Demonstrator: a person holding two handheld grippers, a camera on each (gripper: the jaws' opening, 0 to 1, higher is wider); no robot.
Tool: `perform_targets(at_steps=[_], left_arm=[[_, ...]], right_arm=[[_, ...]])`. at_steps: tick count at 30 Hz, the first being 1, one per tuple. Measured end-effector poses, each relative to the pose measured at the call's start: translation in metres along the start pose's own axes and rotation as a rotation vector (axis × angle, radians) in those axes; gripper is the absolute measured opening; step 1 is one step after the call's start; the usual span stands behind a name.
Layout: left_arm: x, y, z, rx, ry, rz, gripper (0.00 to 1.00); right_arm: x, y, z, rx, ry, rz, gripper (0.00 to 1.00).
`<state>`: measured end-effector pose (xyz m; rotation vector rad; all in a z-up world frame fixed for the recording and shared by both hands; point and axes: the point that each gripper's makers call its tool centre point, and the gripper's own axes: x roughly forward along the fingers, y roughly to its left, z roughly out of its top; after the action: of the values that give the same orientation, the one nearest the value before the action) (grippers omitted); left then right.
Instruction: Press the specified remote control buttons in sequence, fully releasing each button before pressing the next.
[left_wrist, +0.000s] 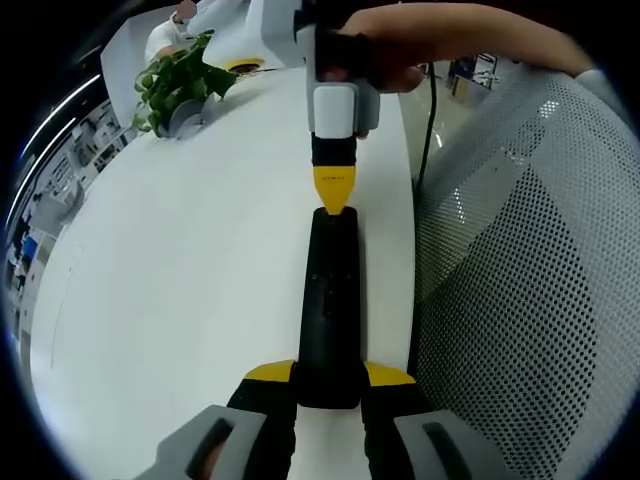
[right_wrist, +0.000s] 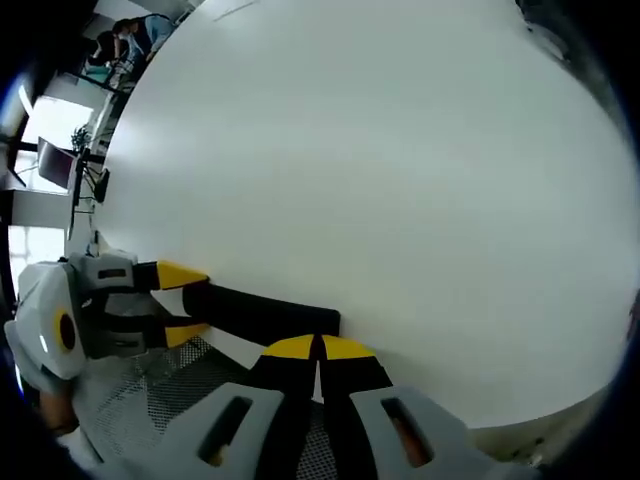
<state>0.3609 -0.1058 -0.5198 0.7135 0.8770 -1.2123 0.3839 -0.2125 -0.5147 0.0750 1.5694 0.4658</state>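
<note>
Yellow-tipped jaws of my left gripper (left_wrist: 328, 375) clamp the near end of the black remote (left_wrist: 330, 300), one tip on each long side, holding it flat on the white table (left_wrist: 180, 280). From there the remote runs straight away from the camera, close to the table's edge. At its far end my right gripper (left_wrist: 333, 205) comes down with its yellow tips drawn together into a single point, touching the remote's top face; a hand (left_wrist: 400, 50) grips the tool's body above. Whether a button is actually depressed, I cannot tell.

From the right gripper view, the right gripper's (right_wrist: 318, 350) jaws stand closed tip to tip, with nothing between them, resting on the end of the remote (right_wrist: 265, 310). The left gripper (right_wrist: 175, 300) enters from the left, its two yellow tips straddling the remote's other end.

Beyond the table edge in the left gripper view sits a mesh chair (left_wrist: 530, 300). A potted plant (left_wrist: 175, 85) stands at the table's far end, and a black cable (left_wrist: 428, 130) hangs off the edge.
</note>
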Motion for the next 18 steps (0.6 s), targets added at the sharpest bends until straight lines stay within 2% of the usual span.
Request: perform_targets(at_steps=[9,14,18], left_arm=[[0.0000,0.0000,0.0002,-0.005,-0.002,0.000,0.24],[-0.0001,0.0000,0.0004,-0.004,-0.004,0.004,0.24],[0.0001,0.0004,0.0004,-0.005,-0.005,0.005,0.24]], right_arm=[[0.0004,-0.0006,0.0006,-0.011,-0.005,0.000,0.00],[0.0003,-0.0020,0.0002,0.047,-0.016,0.038,0.00],[-0.0003,0.0000,-0.0009,0.039,-0.018,0.044,0.00]])
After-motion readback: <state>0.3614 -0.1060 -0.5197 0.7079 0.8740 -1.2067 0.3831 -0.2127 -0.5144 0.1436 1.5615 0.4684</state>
